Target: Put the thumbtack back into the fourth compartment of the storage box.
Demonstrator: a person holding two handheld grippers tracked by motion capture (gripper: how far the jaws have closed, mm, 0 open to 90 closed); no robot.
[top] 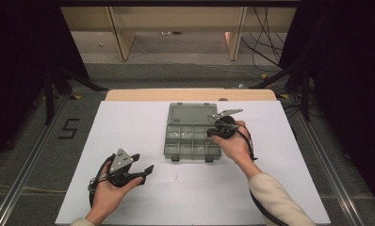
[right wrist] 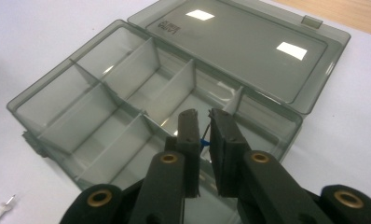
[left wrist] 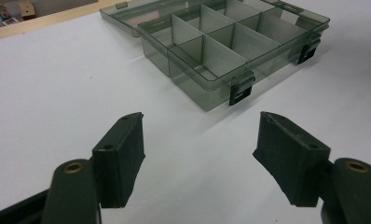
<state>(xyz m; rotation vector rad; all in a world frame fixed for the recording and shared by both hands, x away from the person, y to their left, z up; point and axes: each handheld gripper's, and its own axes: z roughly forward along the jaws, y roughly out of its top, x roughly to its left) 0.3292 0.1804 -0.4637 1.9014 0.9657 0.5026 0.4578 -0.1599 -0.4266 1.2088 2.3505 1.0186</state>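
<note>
From the high view, the right claw is hovering over the right end of the open box, its jaws pointing down and in toward the compartments. This looks like a drop-off: the hand is holding the claw over the tray so whatever it carries can fall inside a cell rather than on the table. The left claw is resting low on the table, well apart from the box and nearer the person, jaws spread wide with nothing between them; it seems to be waiting its turn. A small white pin is lying on the table just to the right of that claw's tips, probably the next piece to be fetched.

In the left gripper view, the left claw is standing wide and bare, only white table between its pads. The box is sitting ahead of it and a little to the right, latches facing the claw, dividers upright, cells looking empty from here.

In the right gripper view, the right claw is pinched narrow, and a tiny blue piece is showing in the slit between the pads; it appears to be gripped there, though it is too small to name. Directly beyond the tips is a near cell of the box, with the lid lying flat open farther off. The pin is lying on the table far to the left of the claw.
</note>
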